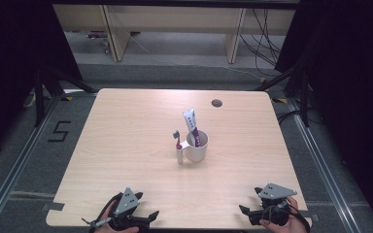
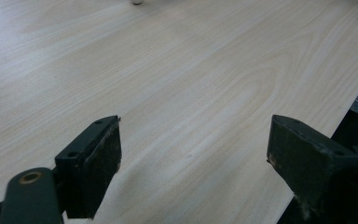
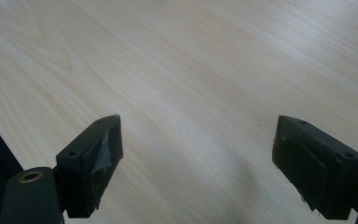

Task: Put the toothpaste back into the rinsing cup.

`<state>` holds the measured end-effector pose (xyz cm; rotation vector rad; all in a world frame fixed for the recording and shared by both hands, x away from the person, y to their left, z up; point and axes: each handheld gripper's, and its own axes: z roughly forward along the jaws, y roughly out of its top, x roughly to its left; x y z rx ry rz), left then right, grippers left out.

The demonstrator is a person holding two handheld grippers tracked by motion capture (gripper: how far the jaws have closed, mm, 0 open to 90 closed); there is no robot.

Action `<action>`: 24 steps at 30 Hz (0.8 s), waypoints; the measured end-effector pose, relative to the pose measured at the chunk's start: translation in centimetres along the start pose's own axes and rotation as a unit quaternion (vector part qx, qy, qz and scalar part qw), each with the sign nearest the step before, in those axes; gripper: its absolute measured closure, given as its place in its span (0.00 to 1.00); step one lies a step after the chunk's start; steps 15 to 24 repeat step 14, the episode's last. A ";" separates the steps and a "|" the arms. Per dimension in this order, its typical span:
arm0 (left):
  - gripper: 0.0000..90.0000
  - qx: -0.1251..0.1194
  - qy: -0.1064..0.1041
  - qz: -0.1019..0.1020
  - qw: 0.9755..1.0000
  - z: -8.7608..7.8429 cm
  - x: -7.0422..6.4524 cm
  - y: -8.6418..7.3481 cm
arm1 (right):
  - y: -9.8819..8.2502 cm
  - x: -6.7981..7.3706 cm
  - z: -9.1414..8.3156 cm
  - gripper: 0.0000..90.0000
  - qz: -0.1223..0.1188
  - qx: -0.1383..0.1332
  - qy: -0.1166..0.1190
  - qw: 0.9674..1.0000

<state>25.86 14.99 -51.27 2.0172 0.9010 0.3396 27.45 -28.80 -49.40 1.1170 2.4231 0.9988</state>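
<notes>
A white mug (image 1: 197, 146) stands near the middle of the light wooden table (image 1: 126, 145). A white and purple toothpaste tube (image 1: 192, 125) sticks up out of it. A toothbrush (image 1: 178, 143) stands upright against the mug's left side. My left gripper (image 1: 143, 218) rests at the table's front edge on the left, held by a hand. Its jaws stand wide apart over bare wood (image 2: 191, 154), holding nothing. My right gripper (image 1: 247, 213) sits at the front edge on the right, also open and holding nothing (image 3: 196, 154).
A small round cable hole (image 1: 217, 103) lies near the table's far edge. Dark stands (image 1: 41, 92) and cables (image 1: 264, 43) flank the table on the floor. A floor marking "5" (image 1: 59, 131) lies to the left.
</notes>
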 end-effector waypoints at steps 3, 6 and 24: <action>0.19 0.000 0.001 0.000 1.000 0.0 0.0 0.0 | -0.4 -0.2 0.0 0.19 -0.009 0.004 0.000 1.000; 0.19 0.000 0.001 0.003 1.000 0.0 0.0 0.0 | -0.6 -0.3 -0.1 0.19 -0.017 0.002 -0.002 1.000; 0.19 -0.002 0.000 0.002 1.000 0.0 0.0 0.0 | -1.0 -0.4 -0.4 0.19 -0.006 0.004 -0.001 1.000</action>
